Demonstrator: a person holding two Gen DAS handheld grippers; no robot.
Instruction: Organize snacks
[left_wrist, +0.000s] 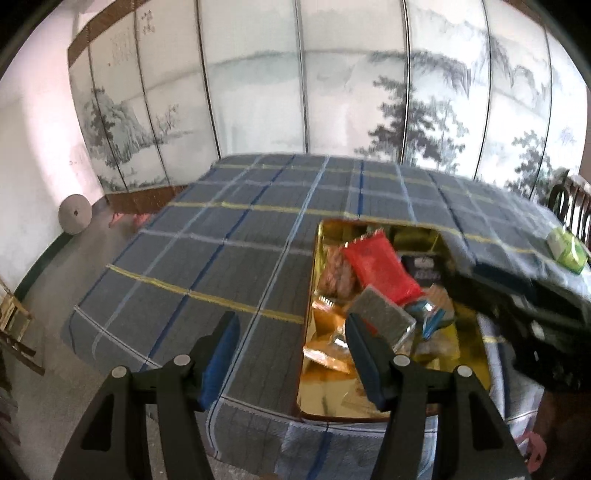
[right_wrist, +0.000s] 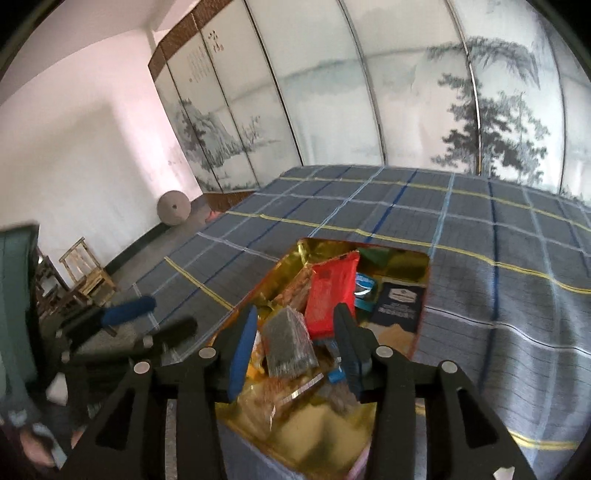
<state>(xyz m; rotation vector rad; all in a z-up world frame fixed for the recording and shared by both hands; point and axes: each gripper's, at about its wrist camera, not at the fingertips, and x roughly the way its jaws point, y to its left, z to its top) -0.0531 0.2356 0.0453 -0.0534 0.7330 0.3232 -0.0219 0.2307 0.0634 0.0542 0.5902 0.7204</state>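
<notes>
— Both grippers first: how do they stand?

— Left gripper (left_wrist: 291, 336) has its jaws wide with nothing between them; it hangs over the near left edge of the shallow gold-lined rectangular tin (left_wrist: 373, 400). Right gripper (right_wrist: 295, 332) sits over the tin's near end, jaws moderately parted. A grey speckled bar in clear wrap (right_wrist: 290, 343) shows in the gap, but the blue pads do not press on it — it lies on the pile.

— And the snacks themselves?

— Heaped in the tin: a red foil packet (right_wrist: 330, 295) leaning across the middle, a clear pack of brownish biscuits (left_wrist: 336, 273) to its left, a dark navy packet with pale print (right_wrist: 397, 306) to its right, a small blue-and-silver wrapper (right_wrist: 365, 288) between those two, and orange-gold wrappers (left_wrist: 327, 354) at the near end.

— Anything outside the tin?

— One green and white packet (left_wrist: 567, 249), well apart on the far right of the table.

— What is around them?

— A grey checked tablecloth with blue and yellow lines (left_wrist: 221, 240) covers the table. Behind stands a folding screen painted with ink trees and hills (left_wrist: 258, 92), a round stone disc (left_wrist: 74, 214) against the white wall, and a small wooden chair (right_wrist: 86, 275).
</notes>
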